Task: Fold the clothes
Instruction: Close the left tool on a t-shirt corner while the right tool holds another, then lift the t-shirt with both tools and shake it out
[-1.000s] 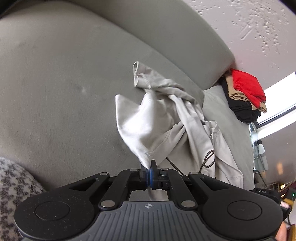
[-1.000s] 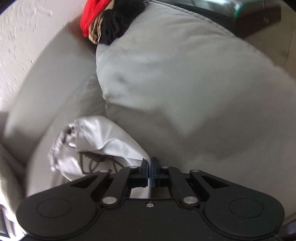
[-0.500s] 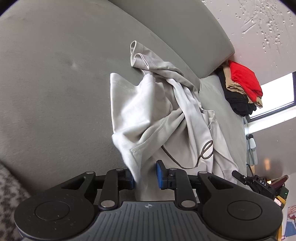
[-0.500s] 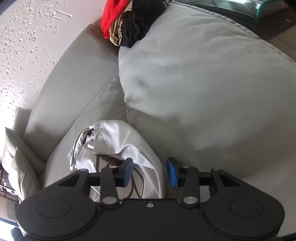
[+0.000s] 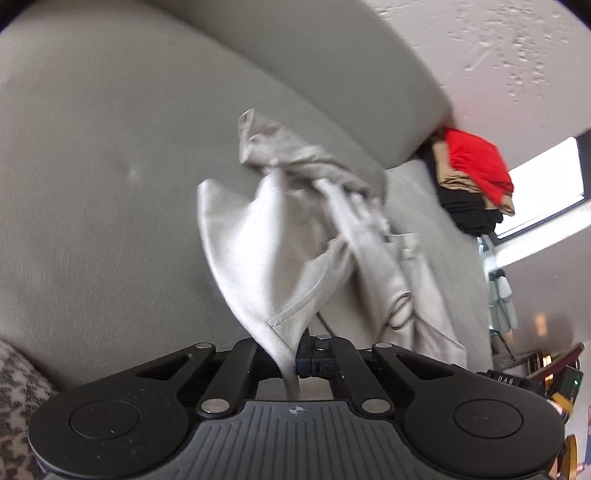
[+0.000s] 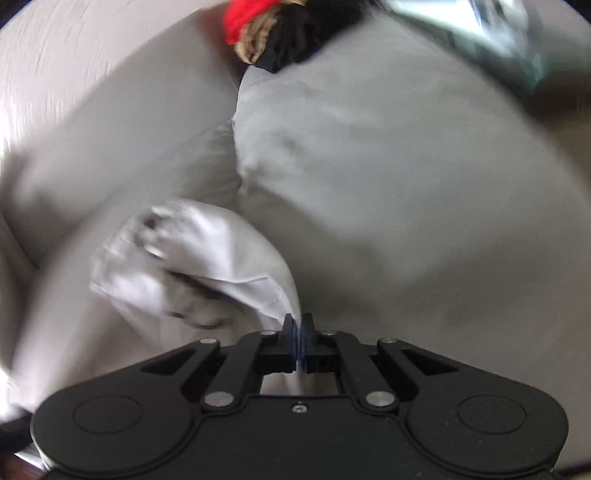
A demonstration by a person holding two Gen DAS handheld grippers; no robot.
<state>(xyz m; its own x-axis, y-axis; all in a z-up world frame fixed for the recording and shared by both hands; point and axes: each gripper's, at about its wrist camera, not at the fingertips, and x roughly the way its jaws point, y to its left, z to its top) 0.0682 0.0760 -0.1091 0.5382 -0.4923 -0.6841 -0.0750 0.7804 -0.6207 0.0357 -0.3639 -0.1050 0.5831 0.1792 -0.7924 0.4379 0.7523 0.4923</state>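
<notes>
A crumpled light grey garment (image 5: 295, 243) with a dark drawstring lies on a grey sofa seat (image 5: 92, 221). My left gripper (image 5: 293, 360) is shut on a hemmed edge of the garment, which rises from the jaws toward the sofa back. In the right wrist view the same garment (image 6: 207, 258) shows blurred at lower left. My right gripper (image 6: 297, 339) is shut on another hemmed corner of it, beside a large grey cushion (image 6: 406, 184).
A stack of folded clothes, red on top of tan and black (image 5: 472, 181), sits on the sofa's far end; it also shows in the right wrist view (image 6: 280, 33). A patterned pillow (image 5: 18, 406) lies at lower left. A window (image 5: 546, 192) is at right.
Half a second ago both grippers were open around the garment's edges; now both have shut on the cloth and pulled it up. Both views are blurred with motion.
</notes>
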